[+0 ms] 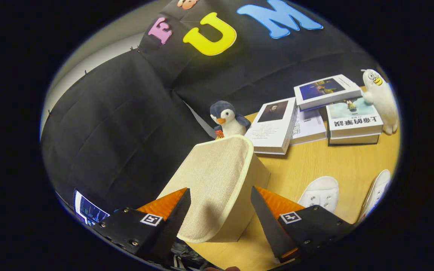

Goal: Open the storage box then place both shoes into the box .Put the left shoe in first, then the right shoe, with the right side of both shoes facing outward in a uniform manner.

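The beige fabric storage box (220, 188) stands on the wooden table (337, 165), and its woven lid with cream piping lies closed on top. My gripper (220, 203) is open, and the near end of the box sits between its two fingers. The left finger overlaps the lid's edge and the right finger is close beside the box's side wall; whether they touch it is unclear. Two white shoes lie on the table beyond the right finger: one (320, 194) next to it, the other (377, 192) further right and partly cut off.
A penguin plush (227, 119) stands just behind the box. Several books (315, 113) lie stacked on the far part of the table, with a white plush figure (382, 99) beside them. Black cloth walls the booth behind and to the left. A screen (87, 209) glows low on the left.
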Tool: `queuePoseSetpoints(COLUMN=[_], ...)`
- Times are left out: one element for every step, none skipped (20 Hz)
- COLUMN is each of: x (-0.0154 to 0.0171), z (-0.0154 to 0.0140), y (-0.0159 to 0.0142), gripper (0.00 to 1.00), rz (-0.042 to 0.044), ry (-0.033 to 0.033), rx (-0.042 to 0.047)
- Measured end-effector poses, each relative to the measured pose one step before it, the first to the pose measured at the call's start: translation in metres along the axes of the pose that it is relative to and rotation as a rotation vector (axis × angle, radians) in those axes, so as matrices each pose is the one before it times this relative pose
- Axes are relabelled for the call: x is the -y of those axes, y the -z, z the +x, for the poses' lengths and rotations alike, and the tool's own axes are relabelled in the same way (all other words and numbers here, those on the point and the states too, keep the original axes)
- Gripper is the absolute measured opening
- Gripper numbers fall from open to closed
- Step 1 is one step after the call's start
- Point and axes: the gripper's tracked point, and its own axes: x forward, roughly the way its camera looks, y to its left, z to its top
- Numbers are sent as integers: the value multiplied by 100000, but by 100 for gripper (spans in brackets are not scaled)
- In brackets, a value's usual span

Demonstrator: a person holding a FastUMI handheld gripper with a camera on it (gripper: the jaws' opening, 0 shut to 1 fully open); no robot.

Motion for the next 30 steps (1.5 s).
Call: queuePoseSetpoints(x=[-63, -92, 96, 200, -176, -191, -19, -148, -138, -630, -321, -91, -314, -716, -1021, -1043, -893, -989, -1337, -1625, -2033, -1651, -1521, -1405, -1509, -1517, -1266, -936, -1041, -941], z=[465, 589, 650, 422, 531, 290, 33, 158, -846, 411, -117, -158, -437, -171, -193, -193, -68, -27, 32, 33, 154, 284, 283, 619, 714, 1000, 998, 1102, 962, 963], y=[315, 224, 538, 401, 240, 25, -36, -96, -265, -210, -313, -676, -514, -247, -57, -150, 16, -96, -22, -176, -187, -166, -121, -64, 70, -41, 118, -67, -108, -76], gripper=[97, 97, 97, 97, 97, 97, 97, 97, 84, 70, 65, 56, 32, 22, 14, 14, 14, 14, 15, 14, 14, 14, 14, 14, 14, 14, 14, 15, 15, 15], rz=[3440, 3463, 3415, 3519, 3477, 2998, 2353, 1919, 2190, 2255, 1252, 1139, 1923, 2589, 1757, 409, -1103, -2231, -2141, -1581, -1665, -2592, -2883, -3906, -3096, -2656, -1997, -1693, -1070, -716], ry=[-1611, -2050, -1039, -288, -1284, -744, -5, 81, 381, -2523, -694, 11, -276, -1936, -2841, -2322, -955, -666, -1077, -2025, -2107, -854, 578, 143, -440, -783, -668, -120, -718, -1028], rx=[-1491, -1535, -2234, -2059, -982, -546, -554, -586, -782, -735, 748, 1407, 782, -557, -1066, -576, -882, -450, 145, 333, 501, -154, -353, -916, -1192, -1155, -1060, -680, -66, -440])
